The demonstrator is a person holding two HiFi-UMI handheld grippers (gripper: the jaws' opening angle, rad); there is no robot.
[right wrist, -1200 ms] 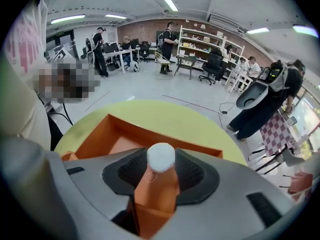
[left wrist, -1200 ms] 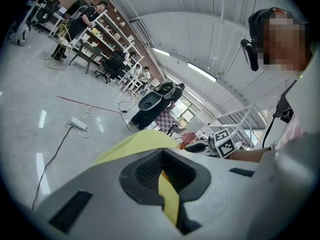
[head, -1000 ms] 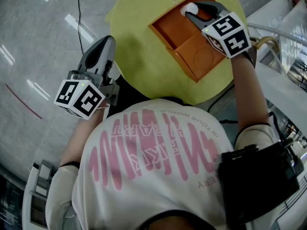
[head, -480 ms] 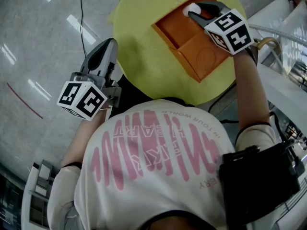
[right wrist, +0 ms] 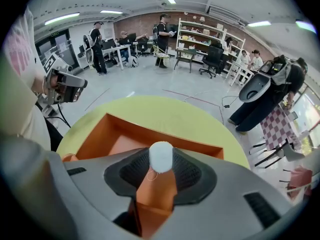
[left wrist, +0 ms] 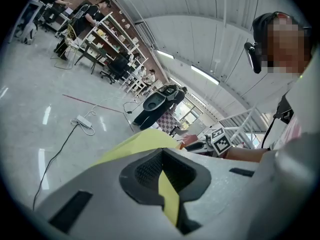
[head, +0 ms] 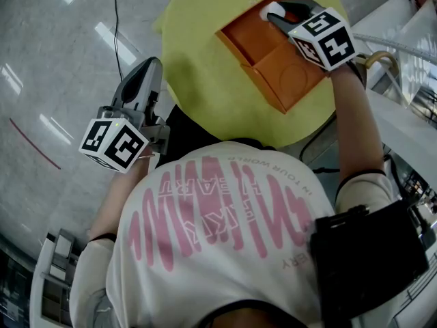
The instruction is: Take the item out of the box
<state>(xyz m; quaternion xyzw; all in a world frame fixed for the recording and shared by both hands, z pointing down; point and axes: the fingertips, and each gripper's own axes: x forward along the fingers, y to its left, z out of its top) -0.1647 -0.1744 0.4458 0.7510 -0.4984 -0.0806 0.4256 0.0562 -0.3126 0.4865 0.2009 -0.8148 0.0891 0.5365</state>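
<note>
Off the round yellow worktop's [head: 198, 67] edge, the left claw [head: 151, 65] hangs empty, tips together. On the worktop the orange box [head: 249, 39] lies open. In its far corner sits a small white ball [right wrist: 161, 156]. The right claw [head: 276, 14], jaws just closing, pinches it.

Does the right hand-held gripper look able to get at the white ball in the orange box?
Probably yes: the orange box lies open, nothing covers the white ball, and the right hand-held gripper, its jaws having just closed further, has it between them.
</note>
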